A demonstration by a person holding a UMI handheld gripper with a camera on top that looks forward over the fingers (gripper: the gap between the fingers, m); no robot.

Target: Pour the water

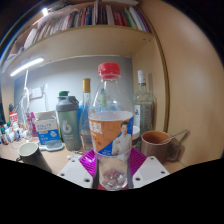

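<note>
The gripper has its jaws clamped on a bottle, both purple pads pressing its clear lower part from either side. The bottle stands upright between the fingers, with a red cap and an orange label, and it fills the middle of the view. At 3 o'clock from it a brown cup rests on the wooden surface, near the bottle but apart from it. At 9 o'clock a grey shaker stands on the surface, with a blue box just beside it. A white mug sits nearer, at 8 o'clock. Behind the bottle, at 1 o'clock, stands a clear glass bottle. A shelf of books runs along the wall at 12 o'clock
</note>
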